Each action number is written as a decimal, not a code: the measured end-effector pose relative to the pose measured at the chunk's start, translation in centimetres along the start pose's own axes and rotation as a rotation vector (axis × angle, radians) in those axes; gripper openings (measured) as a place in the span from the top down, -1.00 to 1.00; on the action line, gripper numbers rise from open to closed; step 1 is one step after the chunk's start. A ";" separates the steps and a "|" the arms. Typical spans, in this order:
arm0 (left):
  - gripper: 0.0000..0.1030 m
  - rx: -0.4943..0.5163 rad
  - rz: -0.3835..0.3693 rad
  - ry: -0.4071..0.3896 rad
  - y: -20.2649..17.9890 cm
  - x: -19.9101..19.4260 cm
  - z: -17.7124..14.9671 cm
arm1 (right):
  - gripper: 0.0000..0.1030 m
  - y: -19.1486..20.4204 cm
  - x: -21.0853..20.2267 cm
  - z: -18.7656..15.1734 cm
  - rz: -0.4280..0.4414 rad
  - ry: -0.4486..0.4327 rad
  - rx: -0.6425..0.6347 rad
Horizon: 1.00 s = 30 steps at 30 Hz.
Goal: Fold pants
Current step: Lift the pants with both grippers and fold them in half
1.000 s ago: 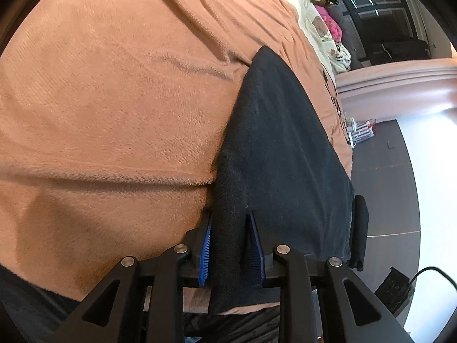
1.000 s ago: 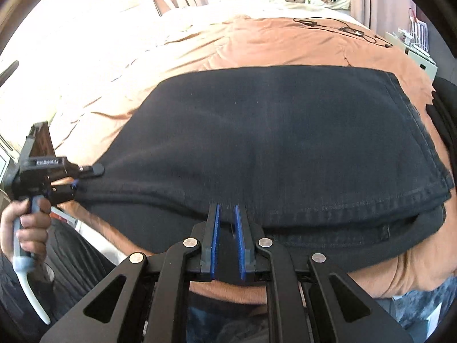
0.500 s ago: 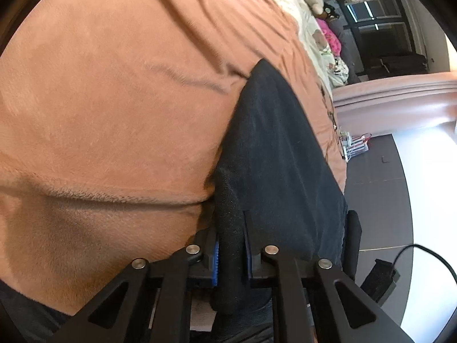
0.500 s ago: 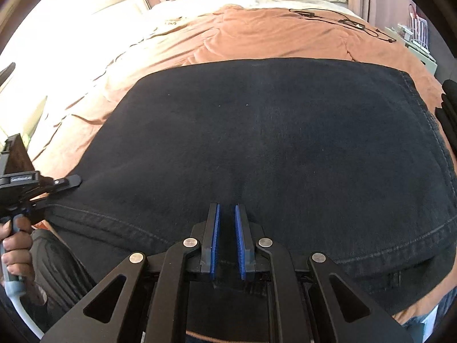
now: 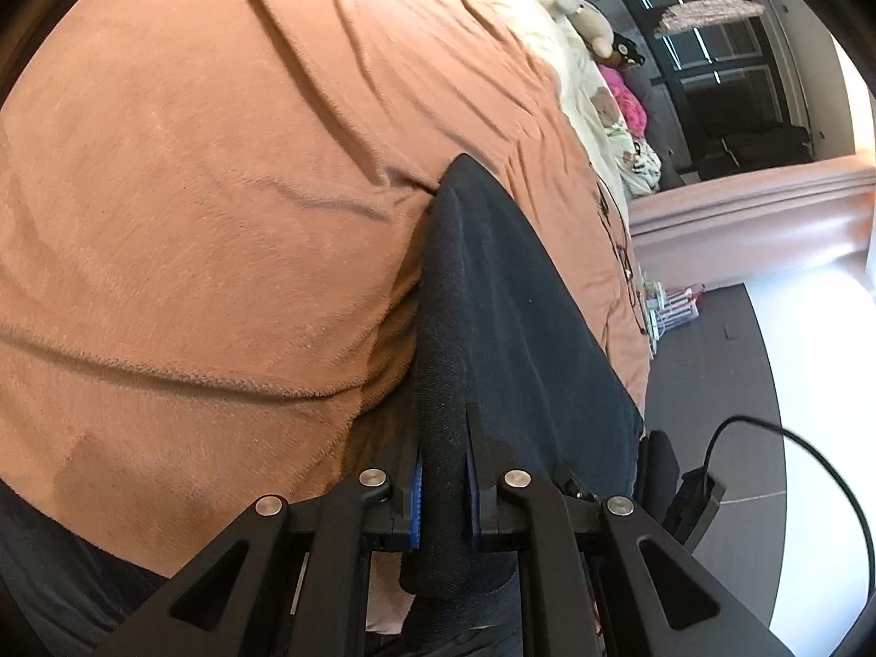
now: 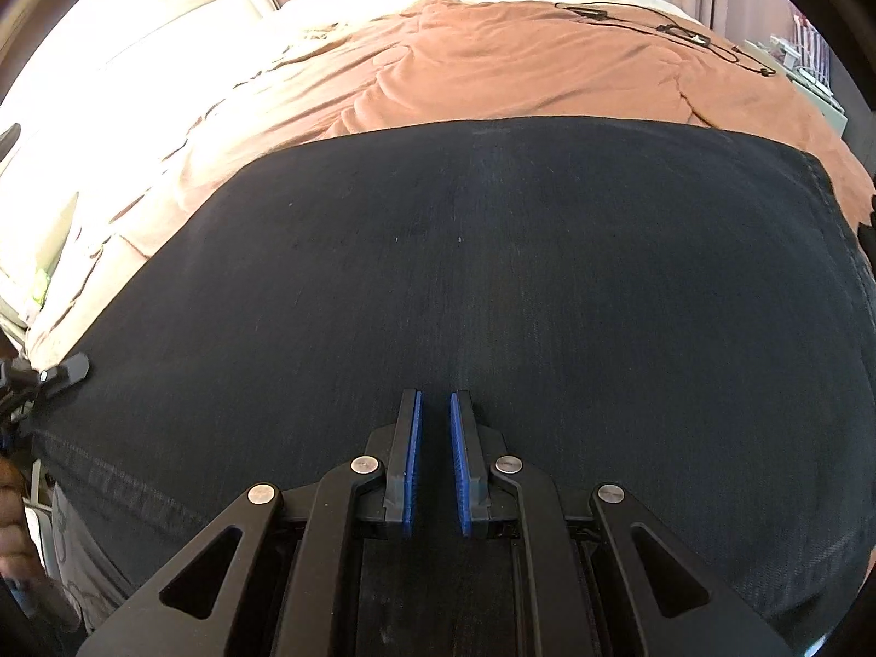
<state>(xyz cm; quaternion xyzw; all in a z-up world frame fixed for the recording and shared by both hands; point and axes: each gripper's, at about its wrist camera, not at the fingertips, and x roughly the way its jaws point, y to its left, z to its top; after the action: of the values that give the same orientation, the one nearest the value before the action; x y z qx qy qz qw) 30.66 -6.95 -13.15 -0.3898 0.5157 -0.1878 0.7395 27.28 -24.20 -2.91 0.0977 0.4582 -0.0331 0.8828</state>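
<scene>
Left wrist view: the left gripper (image 5: 443,484) has its 2 blue-padded fingers (image 5: 417,498) clenched on a thick folded edge of the dark navy denim pants (image 5: 509,323), which lie on the rumpled orange fleece blanket (image 5: 219,208) at the near right of the bed. From the right wrist, the right gripper (image 6: 433,462) hangs over the pants' broad flat panel (image 6: 493,274), its fingers nearly together with nothing visibly between them.

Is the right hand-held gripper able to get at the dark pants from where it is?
Probably yes. The right hand-held gripper hangs just above the pants, which lie spread flat on the orange blanket with nothing between; its jaws look nearly shut and empty.
</scene>
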 end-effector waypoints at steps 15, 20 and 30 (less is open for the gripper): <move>0.74 -0.075 0.050 0.074 2.1 3.3 1.3 | 0.84 -0.4 4.1 5.7 0.019 0.036 0.027; 0.74 -0.071 0.046 0.083 1.9 3.9 1.9 | 0.84 -1.5 5.8 8.0 0.035 0.037 0.043; 0.73 -0.060 0.042 0.111 2.1 3.9 1.8 | 0.84 -2.4 8.1 10.8 0.044 0.018 0.073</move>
<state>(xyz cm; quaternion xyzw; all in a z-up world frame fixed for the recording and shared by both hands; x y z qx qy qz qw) 33.57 -7.62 -16.83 -0.3899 0.5695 -0.1780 0.7014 40.27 -28.46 -3.75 0.1402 0.4622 -0.0296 0.8751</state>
